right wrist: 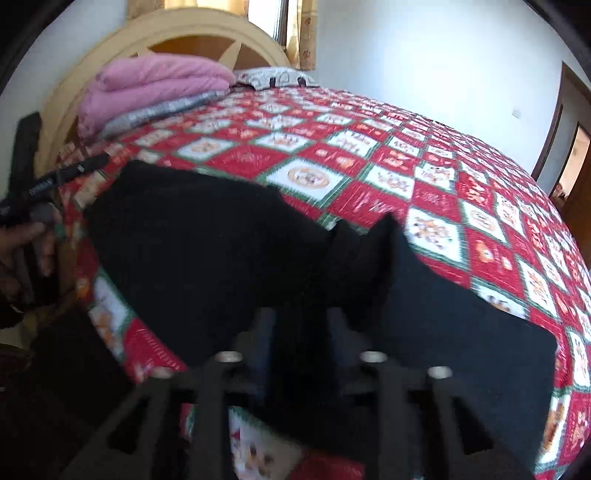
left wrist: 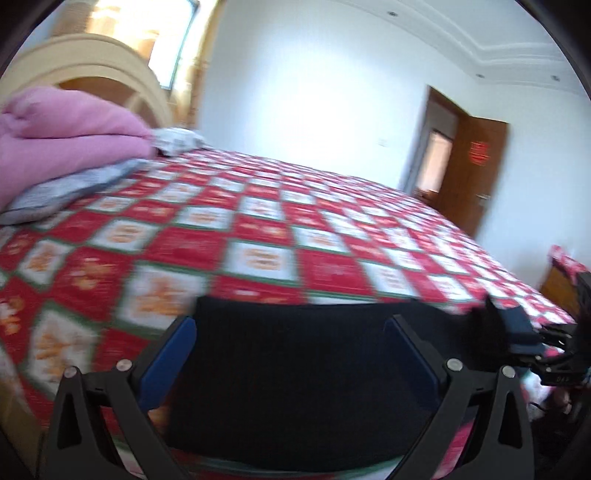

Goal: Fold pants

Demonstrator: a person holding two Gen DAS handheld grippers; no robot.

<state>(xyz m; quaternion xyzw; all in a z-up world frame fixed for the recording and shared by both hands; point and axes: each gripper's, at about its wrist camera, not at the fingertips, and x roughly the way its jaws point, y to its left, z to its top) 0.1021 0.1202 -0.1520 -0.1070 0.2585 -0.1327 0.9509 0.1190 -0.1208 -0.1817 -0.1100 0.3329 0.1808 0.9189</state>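
Observation:
Black pants lie on a bed with a red, white and green checked cover. In the left wrist view the pants fill the space under my left gripper, whose blue-padded jaws stand wide apart and hold nothing. My right gripper is shut on a raised bunch of the pants' black cloth near the bed's near edge. The right gripper also shows at the right edge of the left wrist view, pinching the cloth.
A folded pink quilt on a grey one and a pillow lie by the cream headboard. A brown door stands open at the far right. The person's left hand is at the bed's left edge.

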